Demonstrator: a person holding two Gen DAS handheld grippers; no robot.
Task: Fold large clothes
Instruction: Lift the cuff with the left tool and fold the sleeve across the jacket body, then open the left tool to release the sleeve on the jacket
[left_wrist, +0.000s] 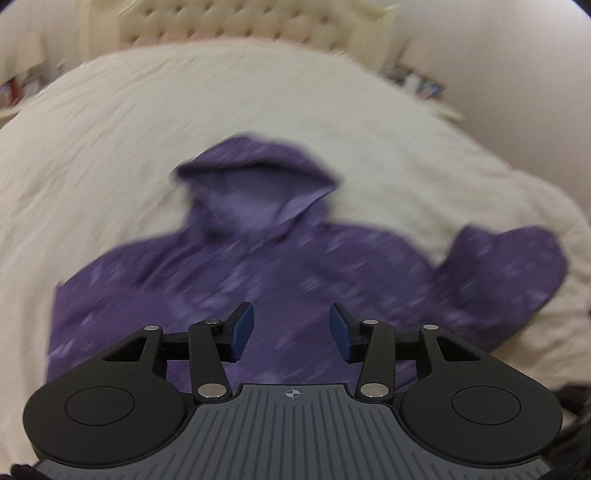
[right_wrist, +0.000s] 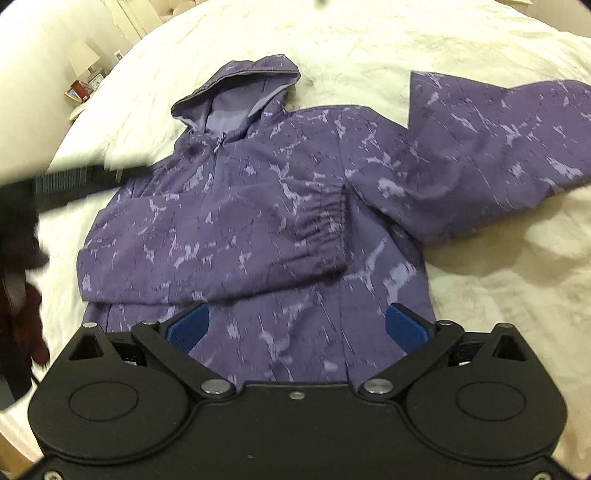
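From my left wrist camera the picture is smeared, but I can make out the purple hooded jacket (left_wrist: 258, 266) lying flat on the cream bedspread (left_wrist: 110, 147), hood toward the tufted headboard (left_wrist: 236, 22). My left gripper (left_wrist: 291, 330) hangs over the lower front of the jacket with its 2 blue pads (left_wrist: 242, 330) parted and only fabric showing in the gap behind them; nothing is pinched, so I read it as open and empty. One sleeve (left_wrist: 517, 269) juts out to the right of the body, and blurred clutter sits on a bedside surface (left_wrist: 417, 83) at the upper right. From my right wrist camera the view is sharper: the jacket (right_wrist: 258, 206) has a marbled lilac print and a zip at the neck, and its hood (right_wrist: 240, 99) lies open, showing a paler lining. One sleeve is folded across the chest, its elastic cuff (right_wrist: 325, 218) lying near the middle of the front, while the other sleeve (right_wrist: 498, 147) spreads out to the right over the bedspread (right_wrist: 369, 37). My right gripper (right_wrist: 297, 326) is spread wide above the hem, holding nothing. At the left edge I see a blurred dark shape (right_wrist: 85, 179), likely my other tool, though I cannot tell for certain.
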